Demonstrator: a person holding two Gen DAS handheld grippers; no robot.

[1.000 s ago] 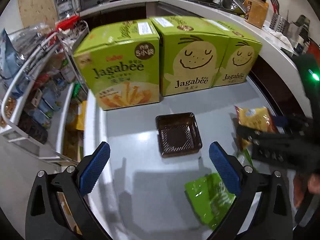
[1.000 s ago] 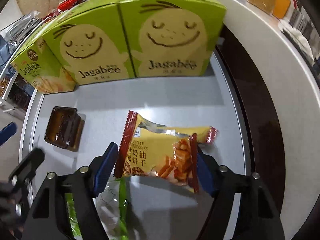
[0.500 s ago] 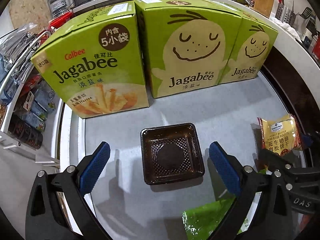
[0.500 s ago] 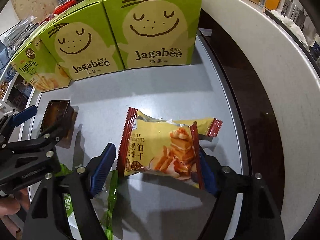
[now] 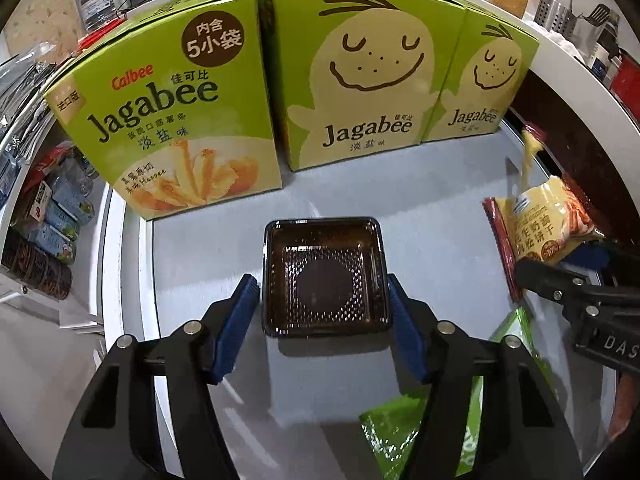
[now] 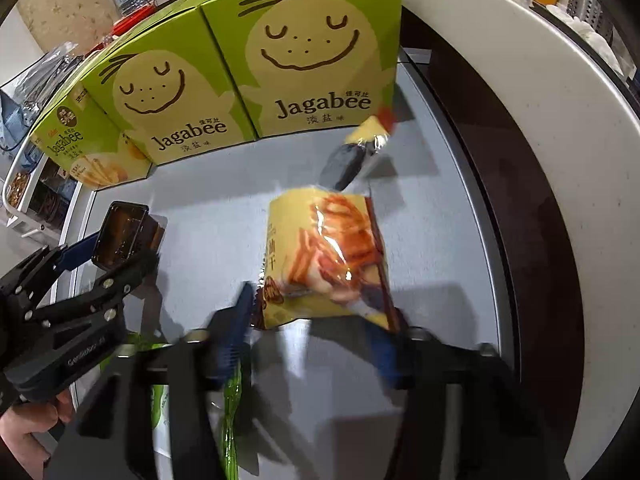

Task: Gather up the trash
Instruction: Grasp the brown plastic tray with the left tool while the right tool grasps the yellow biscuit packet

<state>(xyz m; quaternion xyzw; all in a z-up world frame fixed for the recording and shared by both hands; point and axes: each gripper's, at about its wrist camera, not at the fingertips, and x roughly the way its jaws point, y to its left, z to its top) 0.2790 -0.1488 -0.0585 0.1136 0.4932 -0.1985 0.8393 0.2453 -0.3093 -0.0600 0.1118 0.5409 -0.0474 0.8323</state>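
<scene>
A dark brown square plastic tray (image 5: pixel 324 276) sits on the grey table. My left gripper (image 5: pixel 322 320) has closed in, its blue pads against the tray's two sides; it also shows in the right wrist view (image 6: pixel 120 236), gripped. My right gripper (image 6: pixel 316 328) is shut on a yellow biscuit wrapper (image 6: pixel 328 256) and holds it lifted and tilted; the wrapper also shows in the left wrist view (image 5: pixel 548 224). A green wrapper (image 5: pixel 404 436) lies on the table near me.
Three green Jagabee boxes (image 5: pixel 352 88) stand in a row at the back of the table. A wire rack with snacks (image 5: pixel 44 208) stands left. A white curved counter (image 6: pixel 540 128) runs along the right, with a dark gap beside the table edge.
My left gripper moved forward and closed its pads onto the brown tray. My right gripper closed on the yellow wrapper and lifted it, tilting it upright.
</scene>
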